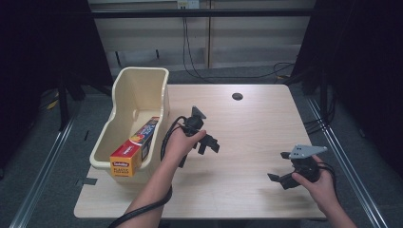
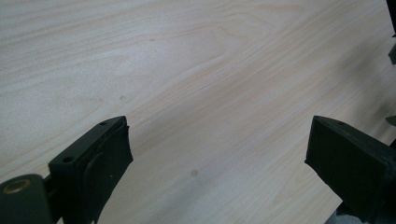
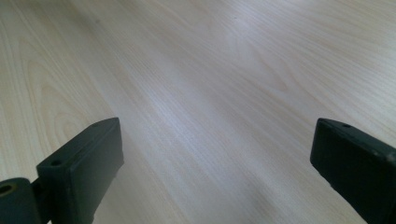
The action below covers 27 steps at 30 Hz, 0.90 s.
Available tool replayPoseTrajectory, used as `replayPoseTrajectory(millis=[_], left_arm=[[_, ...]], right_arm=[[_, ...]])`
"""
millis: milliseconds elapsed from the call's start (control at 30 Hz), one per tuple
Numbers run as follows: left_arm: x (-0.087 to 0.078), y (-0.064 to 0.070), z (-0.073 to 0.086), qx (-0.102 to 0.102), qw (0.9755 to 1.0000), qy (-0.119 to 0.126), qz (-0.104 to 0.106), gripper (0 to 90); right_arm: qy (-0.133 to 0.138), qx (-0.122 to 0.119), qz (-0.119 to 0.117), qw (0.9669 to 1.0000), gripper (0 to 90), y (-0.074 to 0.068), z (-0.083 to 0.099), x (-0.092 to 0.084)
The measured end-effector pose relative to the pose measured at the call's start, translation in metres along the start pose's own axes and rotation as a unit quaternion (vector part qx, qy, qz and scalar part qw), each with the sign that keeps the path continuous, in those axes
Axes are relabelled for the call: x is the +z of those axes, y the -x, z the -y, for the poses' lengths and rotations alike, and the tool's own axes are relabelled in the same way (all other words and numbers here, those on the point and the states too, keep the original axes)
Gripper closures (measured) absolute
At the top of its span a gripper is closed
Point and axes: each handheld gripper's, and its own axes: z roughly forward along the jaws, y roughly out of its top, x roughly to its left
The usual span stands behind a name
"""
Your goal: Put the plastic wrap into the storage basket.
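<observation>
Overall light: the tabletop (image 1: 256, 123) is evenly and brightly lit from above; the surroundings at both sides fall into near black.
Shadows: soft, faint ones lie on the wood under each hand and gripper.
Glare: a pale sheen runs across the wood grain in the right gripper view.
Focus: the high view is slightly soft; in both gripper views the near black jaws are blurred and dim.
Distortion: cannot tell at the edges.

Bare forearms, black two-jaw left tongs (image 1: 209, 145) trailing thick black cable, right tongs (image 1: 279, 167) topped by grey three-cornered plate
</observation>
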Motion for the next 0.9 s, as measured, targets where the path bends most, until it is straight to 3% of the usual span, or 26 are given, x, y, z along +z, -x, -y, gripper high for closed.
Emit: replayPoseTrajectory(millis=[167, 500, 600, 633, 900], left_arm=[[0.004, -0.003, 0.005, -0.004, 1.0, 0.006, 0.006, 6.3], [0.012, -0.009, 0.017, 0.015, 0.9999, 0.007, -0.002, 6.4], [0.016, -0.011, 0.022, 0.007, 0.9999, 0.014, 0.003, 6.3], [0.016, -0.014, 0.023, 0.015, 0.9998, 0.013, 0.003, 6.5], [0.021, -0.018, 0.035, 0.025, 0.9994, 0.022, -0.006, 6.2]], right_arm=[[-0.002, 0.001, 0.003, 1.0, 2.4, 0.001, 0.001, 0.001], [-0.005, 0.002, 0.005, 1.0, 2.4, 0.002, 0.003, 0.003], [-0.007, 0.005, 0.007, 0.9999, 2.4, 0.003, 0.004, 0.004], [-0.008, 0.005, 0.006, 0.9999, 2.5, 0.003, 0.004, 0.004], [-0.011, 0.001, 0.006, 0.9999, 2.4, 0.004, 0.005, 0.007]])
